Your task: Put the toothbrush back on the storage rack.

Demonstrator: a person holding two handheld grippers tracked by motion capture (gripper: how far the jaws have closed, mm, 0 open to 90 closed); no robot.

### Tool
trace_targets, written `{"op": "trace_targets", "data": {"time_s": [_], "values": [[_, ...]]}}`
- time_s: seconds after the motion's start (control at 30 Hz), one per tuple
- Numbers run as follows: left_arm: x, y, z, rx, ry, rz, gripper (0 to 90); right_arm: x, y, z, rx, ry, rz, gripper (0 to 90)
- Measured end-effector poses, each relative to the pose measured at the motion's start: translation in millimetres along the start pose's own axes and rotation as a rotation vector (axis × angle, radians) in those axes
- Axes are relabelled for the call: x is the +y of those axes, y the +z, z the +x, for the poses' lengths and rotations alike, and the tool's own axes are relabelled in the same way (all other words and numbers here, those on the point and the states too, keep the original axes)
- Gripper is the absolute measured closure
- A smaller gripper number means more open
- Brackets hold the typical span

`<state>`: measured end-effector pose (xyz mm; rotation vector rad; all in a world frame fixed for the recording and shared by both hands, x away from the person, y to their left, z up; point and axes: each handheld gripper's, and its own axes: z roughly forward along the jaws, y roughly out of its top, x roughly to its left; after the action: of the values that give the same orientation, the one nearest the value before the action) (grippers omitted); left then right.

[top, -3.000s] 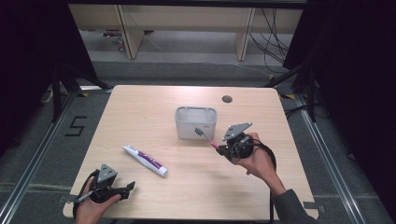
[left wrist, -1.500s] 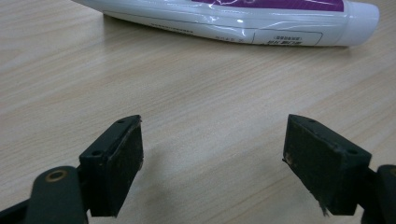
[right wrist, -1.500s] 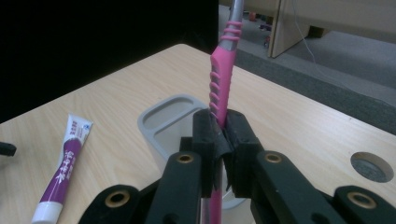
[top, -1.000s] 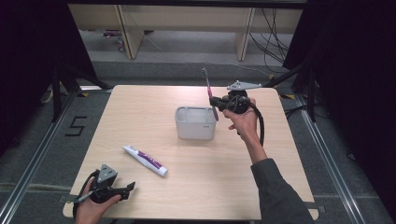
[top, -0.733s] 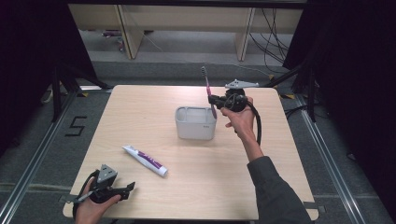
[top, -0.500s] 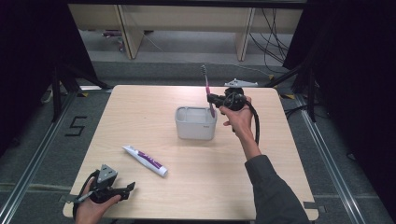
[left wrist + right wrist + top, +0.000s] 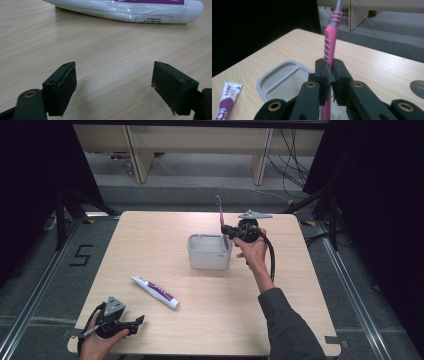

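The right hand-held gripper [image 7: 229, 229] clamps the toothbrush [image 7: 331, 45] upright, so it can enter the holder [image 7: 209, 251]; the left hand-held gripper [image 7: 113, 86] rests released.

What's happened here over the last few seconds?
The right gripper, shut on the toothbrush, lifted it from beside the holder, stood it upright and is lowering it over the holder. The left gripper and toothpaste stayed put.
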<state>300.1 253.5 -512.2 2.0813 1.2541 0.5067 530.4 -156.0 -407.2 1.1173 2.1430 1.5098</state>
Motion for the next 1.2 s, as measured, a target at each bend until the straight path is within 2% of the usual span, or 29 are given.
{"op": "trace_targets", "data": {"time_s": [0.1,0.13,0.17,0.2,0.33,0.43,0.47,0.5,0.63,0.7,0.73,0.77,0.83,0.9,0.93,1.03,1.1,1.13,1.2], "values": [[-0.2,-0.3,-0.2,0.001,-0.005,-0.003,19.7,-1.2,1.1,-1.4,-0.006,-0.012,-0.007,84.2],[-0.2,-0.4,0.0,0.001,-0.005,-0.003,19.6,-1.7,2.0,-0.9,0.005,-0.003,-0.006,84.2],[-0.3,-0.5,0.3,0.002,-0.003,-0.001,19.6,-2.5,2.7,-1.6,-0.002,-0.016,-0.007,84.2],[-0.4,-0.6,0.3,0.003,-0.003,0.0,19.6,-3.6,2.6,0.8,-0.001,0.016,0.012,84.2],[-0.5,-0.7,-0.1,0.001,-0.005,-0.003,19.6,-8.2,5.7,-2.6,-0.009,-0.005,0.005,84.0],[-0.6,-0.8,0.0,0.001,-0.005,-0.003,19.6,-10.6,6.2,-1.5,-0.01,0.023,0.012,83.8],[-0.6,-0.8,0.3,0.002,-0.003,-0.001,19.6,-13.3,7.2,-1.7,-0.015,0.019,0.014,83.6],[-0.7,-0.7,0.1,0.003,-0.005,-0.001,19.6,-14.1,8.2,-4.1,-0.022,-0.014,0.009,83.5],[-0.7,-0.9,-0.3,0.008,-0.005,-0.003,19.6,-17.9,10.1,-1.6,-0.021,0.013,0.021,82.7],[-1.0,-0.8,-0.1,0.009,-0.003,-0.001,19.6,-19.0,11.0,-3.3,-0.021,-0.012,0.021,82.3],[-1.0,-0.9,0.0,0.01,-0.002,0.0,19.6,-19.6,10.8,-2.0,-0.024,0.007,0.026,82.2],[-1.0,-0.9,0.0,0.01,-0.002,0.0,19.6,-19.6,10.8,-2.0,-0.024,0.007,0.026,82.2],[-1.0,-1.0,0.0,0.01,-0.003,-0.002,19.6,-21.3,11.8,-4.0,-0.035,-0.023,0.018,81.7],[-1.0,-1.1,0.0,0.01,-0.002,-0.001,19.7,-21.7,11.6,-4.4,-0.035,-0.024,0.022,81.7],[-1.1,-1.2,-0.1,0.01,-0.002,-0.001,19.7,-22.2,10.7,-3.9,-0.037,-0.007,0.03,81.6],[-1.0,-1.2,-0.2,0.007,-0.002,-0.002,19.7,-22.6,9.3,-3.9,-0.047,-0.014,0.03,81.0],[-1.1,-1.3,-0.2,0.009,-0.003,-0.002,19.6,-22.4,7.6,-5.8,-0.065,-0.04,0.02,78.6],[-1.1,-1.4,-0.2,0.008,-0.003,-0.002,19.6,-22.7,6.9,-4.5,-0.045,-0.004,0.03,78.3],[-1.2,-1.3,0.0,0.01,-0.001,0.0,19.7,-22.1,3.8,-5.6,-0.046,-0.017,0.024,75.3]]}}
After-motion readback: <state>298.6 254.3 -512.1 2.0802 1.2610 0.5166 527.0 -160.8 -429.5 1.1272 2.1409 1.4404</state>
